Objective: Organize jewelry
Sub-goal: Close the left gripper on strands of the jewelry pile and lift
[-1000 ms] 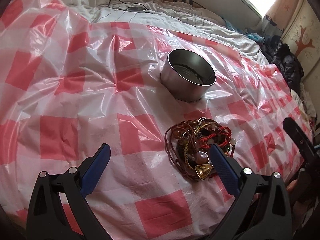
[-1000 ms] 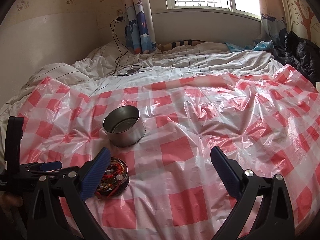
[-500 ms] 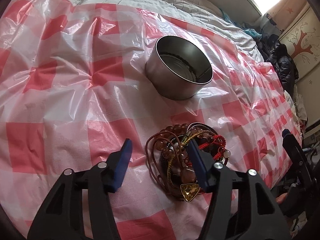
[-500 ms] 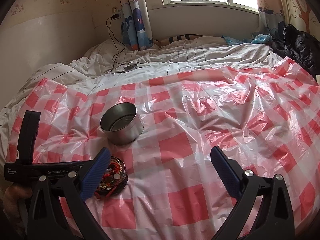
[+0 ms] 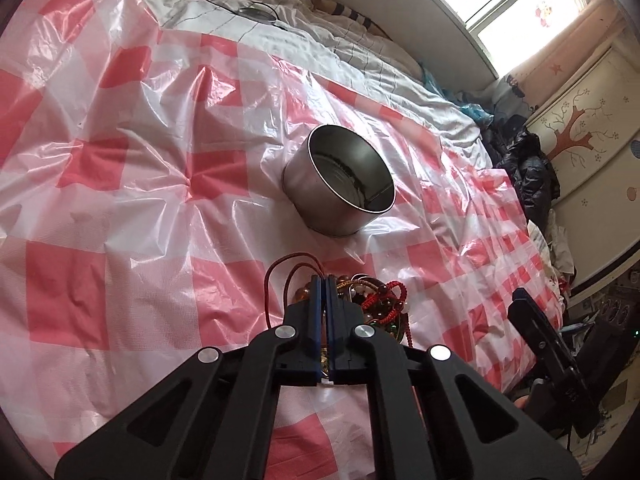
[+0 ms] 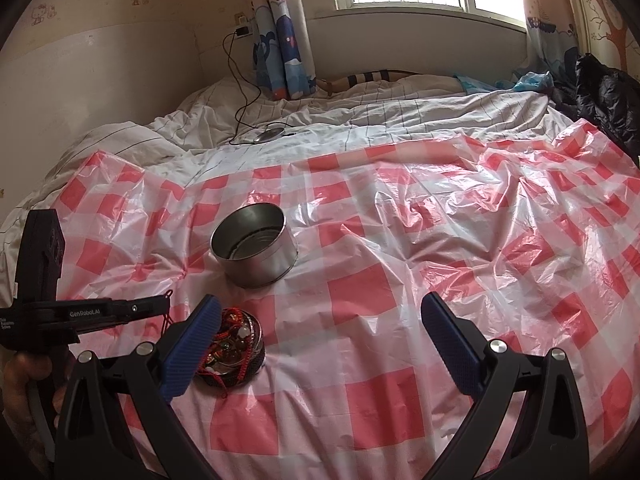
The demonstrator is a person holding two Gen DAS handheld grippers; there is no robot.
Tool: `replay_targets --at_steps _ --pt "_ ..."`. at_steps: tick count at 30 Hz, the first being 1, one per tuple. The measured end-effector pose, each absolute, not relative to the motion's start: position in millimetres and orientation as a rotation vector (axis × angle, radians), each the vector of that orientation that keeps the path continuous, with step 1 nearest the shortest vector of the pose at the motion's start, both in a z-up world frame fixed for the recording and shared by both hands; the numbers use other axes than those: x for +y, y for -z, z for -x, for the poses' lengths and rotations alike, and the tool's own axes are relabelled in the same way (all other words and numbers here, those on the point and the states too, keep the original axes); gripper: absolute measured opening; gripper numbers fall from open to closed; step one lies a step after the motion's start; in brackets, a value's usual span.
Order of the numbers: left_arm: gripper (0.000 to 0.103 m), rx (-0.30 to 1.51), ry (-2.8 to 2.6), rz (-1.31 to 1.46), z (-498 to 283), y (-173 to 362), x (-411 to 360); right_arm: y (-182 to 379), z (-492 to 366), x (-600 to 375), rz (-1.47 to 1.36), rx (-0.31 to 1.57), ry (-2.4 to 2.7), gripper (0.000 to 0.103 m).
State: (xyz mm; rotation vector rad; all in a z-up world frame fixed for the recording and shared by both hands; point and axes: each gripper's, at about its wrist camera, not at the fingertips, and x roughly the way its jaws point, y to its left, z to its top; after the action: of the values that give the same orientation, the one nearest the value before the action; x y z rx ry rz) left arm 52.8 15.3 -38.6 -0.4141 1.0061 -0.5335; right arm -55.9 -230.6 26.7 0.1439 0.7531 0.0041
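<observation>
lying near the front edge of the red-and-white checked sheet [image 6: 360, 296], one heap of jewelry [image 6: 234, 350] sits tangled in a small round dish, no long axis to tell. one empty metal tin [image 6: 256, 250] stands upright just behind it, mouth up. the left gripper [image 5: 322, 280] is pinched closed on a red cord [image 5: 280, 268] looping up from the heap. the right gripper [image 6: 320, 340] gapes wide, holding nothing.
</observation>
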Motion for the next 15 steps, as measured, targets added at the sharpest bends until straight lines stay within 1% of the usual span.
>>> replay_targets --at_steps 2,7,15 --pt "0.002 0.993 0.548 0.450 -53.2 35.1 22.2 -22.6 49.8 -226.7 -0.153 0.784 -0.067 0.096" --pt "0.002 0.892 0.584 0.456 -46.0 14.4 27.3 -7.9 25.7 -211.6 -0.146 0.852 -0.184 0.096" --pt "0.002 0.923 0.556 0.462 -47.9 18.8 30.9 13.7 0.0 -179.0 0.018 0.910 -0.195 0.095"
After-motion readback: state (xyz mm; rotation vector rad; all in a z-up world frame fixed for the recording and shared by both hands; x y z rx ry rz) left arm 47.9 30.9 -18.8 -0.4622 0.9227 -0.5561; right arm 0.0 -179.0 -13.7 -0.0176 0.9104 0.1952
